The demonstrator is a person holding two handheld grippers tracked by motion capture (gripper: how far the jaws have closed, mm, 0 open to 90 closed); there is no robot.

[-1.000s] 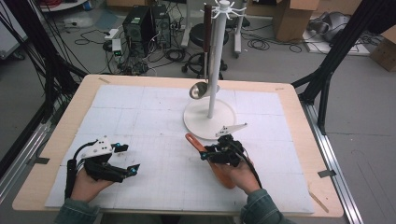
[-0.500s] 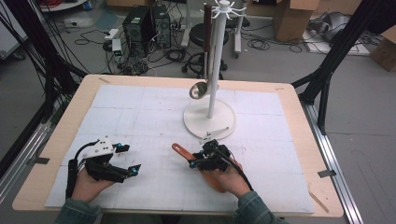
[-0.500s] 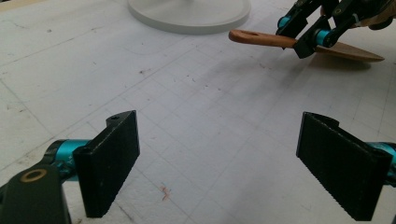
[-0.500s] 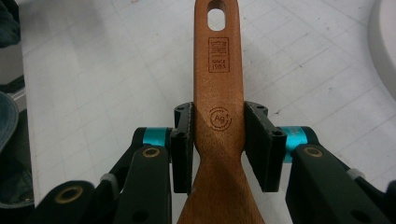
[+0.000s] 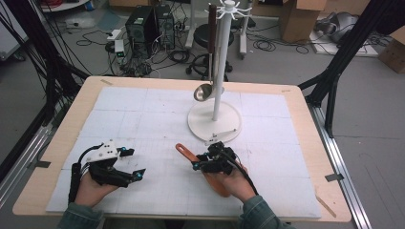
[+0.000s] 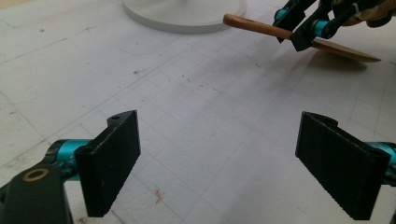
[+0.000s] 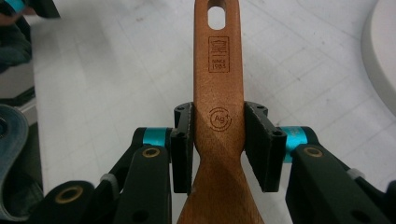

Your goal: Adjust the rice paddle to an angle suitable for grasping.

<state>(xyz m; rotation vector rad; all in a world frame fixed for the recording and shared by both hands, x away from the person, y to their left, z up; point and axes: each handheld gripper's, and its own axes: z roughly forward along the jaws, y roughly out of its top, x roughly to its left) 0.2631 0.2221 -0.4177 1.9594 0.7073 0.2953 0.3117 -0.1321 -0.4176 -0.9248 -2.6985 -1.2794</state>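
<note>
A wooden spatula (image 5: 185, 151) lies between the jaws of my right gripper (image 5: 199, 162), which is shut on its neck. Its handle end, with a hanging hole, points left and away, just above the mat. In the right gripper view the pads press both sides of the spatula (image 7: 218, 70) where handle meets blade, in my right gripper (image 7: 218, 140). My left gripper (image 5: 135, 162) rests at the front left, open with nothing between its fingers (image 6: 112, 163). The left gripper view looks across the mat at the spatula (image 6: 252, 25) and the right gripper (image 6: 299, 32).
A white hook stand (image 5: 200, 121) rises from a round base at the middle back of the white gridded mat (image 5: 143, 109). A metal ladle (image 5: 203, 91) hangs from it. A small white peg (image 5: 222, 135) lies on the base's front edge.
My right hand has carried the spatula leftward and a little nearer the person, away from the stand base. The left gripper has stayed put.
</note>
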